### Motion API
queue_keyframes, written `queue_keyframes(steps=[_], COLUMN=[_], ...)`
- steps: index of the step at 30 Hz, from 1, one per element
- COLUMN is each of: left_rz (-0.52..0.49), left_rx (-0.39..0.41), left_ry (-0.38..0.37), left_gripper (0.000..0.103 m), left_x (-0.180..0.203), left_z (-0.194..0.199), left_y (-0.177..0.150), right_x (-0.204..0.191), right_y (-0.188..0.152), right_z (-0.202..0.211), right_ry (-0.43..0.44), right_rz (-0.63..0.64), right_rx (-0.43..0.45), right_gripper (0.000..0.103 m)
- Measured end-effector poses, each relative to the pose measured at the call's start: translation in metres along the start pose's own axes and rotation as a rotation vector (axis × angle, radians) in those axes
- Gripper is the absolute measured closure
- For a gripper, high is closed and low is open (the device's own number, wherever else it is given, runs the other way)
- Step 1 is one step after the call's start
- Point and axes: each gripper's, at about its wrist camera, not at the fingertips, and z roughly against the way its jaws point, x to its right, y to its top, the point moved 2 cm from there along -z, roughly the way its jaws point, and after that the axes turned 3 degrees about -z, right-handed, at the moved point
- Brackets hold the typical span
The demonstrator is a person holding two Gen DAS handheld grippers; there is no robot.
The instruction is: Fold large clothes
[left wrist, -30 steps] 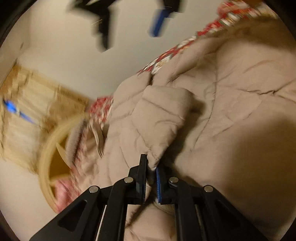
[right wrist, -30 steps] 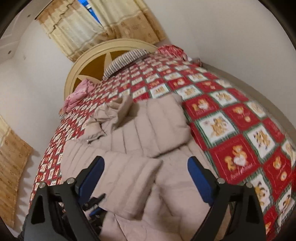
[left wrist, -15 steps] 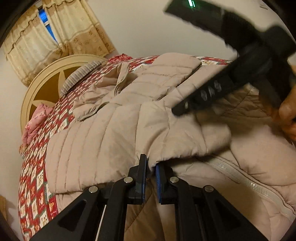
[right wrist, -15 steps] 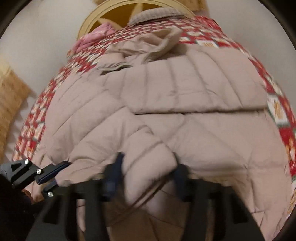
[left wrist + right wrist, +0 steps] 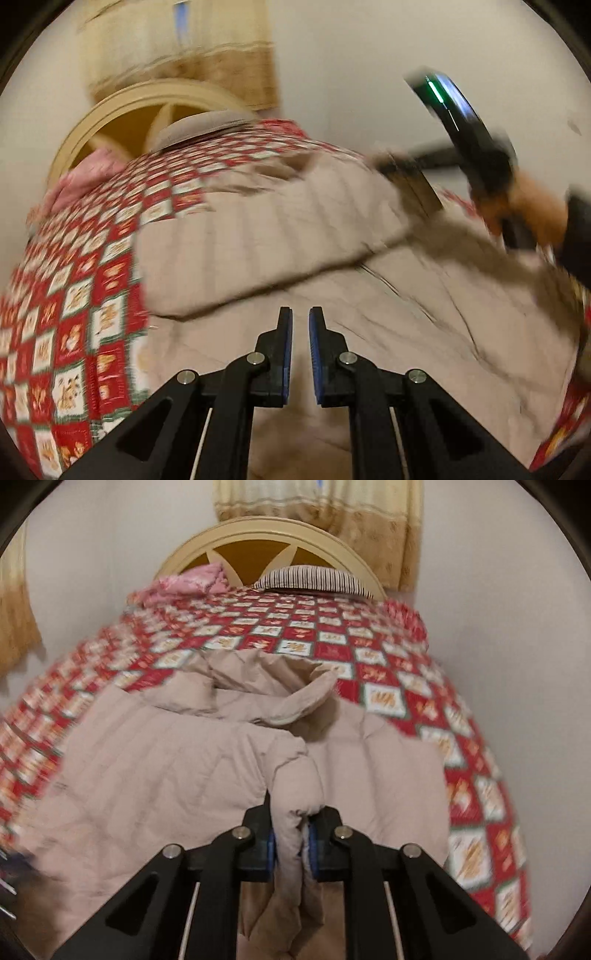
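I am closing the right gripper [image 5: 291, 834] on a sleeve of the beige puffer jacket [image 5: 166, 775]; left gripper [image 5: 300, 354] nearly shut, empty. Jacket sprawling toward 12 o'clock on the quilt [image 5: 388, 698]. Folding sleeve inward; next needs a carry across the body.

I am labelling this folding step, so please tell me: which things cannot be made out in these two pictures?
- Left wrist view: the hand at right and what it holds, smeared by motion blur.
- Left wrist view: the pictures on the quilt, blurred.
- Right wrist view: the jacket hem, cut off by the lower edge and hidden behind the right gripper, whose jaws are closing on a fold.
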Motion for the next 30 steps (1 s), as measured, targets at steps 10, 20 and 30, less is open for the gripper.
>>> queue_keyframes(steps=[10,20,30], left_rz=[0.269,0.366,0.38], left_rx=[-0.097,-0.16,-0.075], left_ry=[0.115,0.083,0.059], left_gripper=[0.094,0.094,0.093], left_x=[-0.083,-0.111,-0.132], left_z=[-0.095,-0.134,-0.16], left_y=[0.056,0.03,0.139], right_x=[0.004,0.06,0.043], right_y=[-0.018,0.006,0.101], right_z=[-0.093,-0.037,-0.077], right_ry=[-0.118,-0.04,0.015], right_rz=[0.073,-0.204,-0.257], right_rx=[-0.069,0.093,0.021], right_gripper=[0.072,0.018,0.012])
